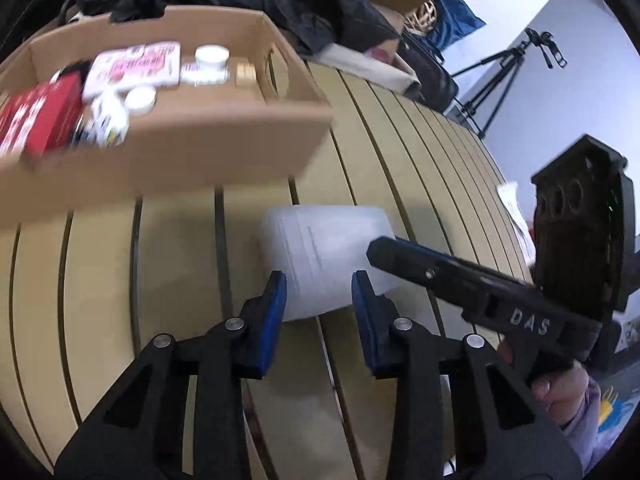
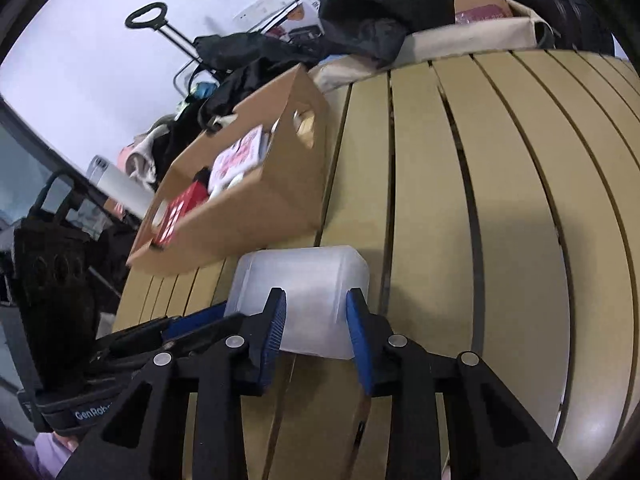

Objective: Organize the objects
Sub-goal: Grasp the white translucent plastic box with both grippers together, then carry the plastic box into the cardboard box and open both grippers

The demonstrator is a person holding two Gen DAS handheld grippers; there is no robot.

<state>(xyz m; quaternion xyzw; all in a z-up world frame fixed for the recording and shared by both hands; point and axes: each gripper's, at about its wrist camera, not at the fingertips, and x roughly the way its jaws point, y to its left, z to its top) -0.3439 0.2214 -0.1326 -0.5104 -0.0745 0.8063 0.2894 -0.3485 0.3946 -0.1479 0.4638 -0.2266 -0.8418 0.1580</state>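
A translucent white plastic box (image 1: 320,256) lies on the slatted tan table (image 1: 180,280). My left gripper (image 1: 319,292) is open with its blue pads on either side of the box's near corner. My right gripper (image 2: 316,312) is also open around the same box (image 2: 308,280), and its black finger (image 1: 440,272) reaches the box from the right in the left wrist view. An open cardboard box (image 1: 168,148) holds a red packet (image 1: 36,116), a pink and white packet (image 1: 136,64) and white jars (image 1: 210,58).
The cardboard box (image 2: 248,200) stands left of the plastic box. Black clothes (image 1: 304,4) and bags pile at the table's far edge. A tripod (image 1: 508,68) stands off the table at the right. A trolley handle (image 2: 160,28) rises behind.
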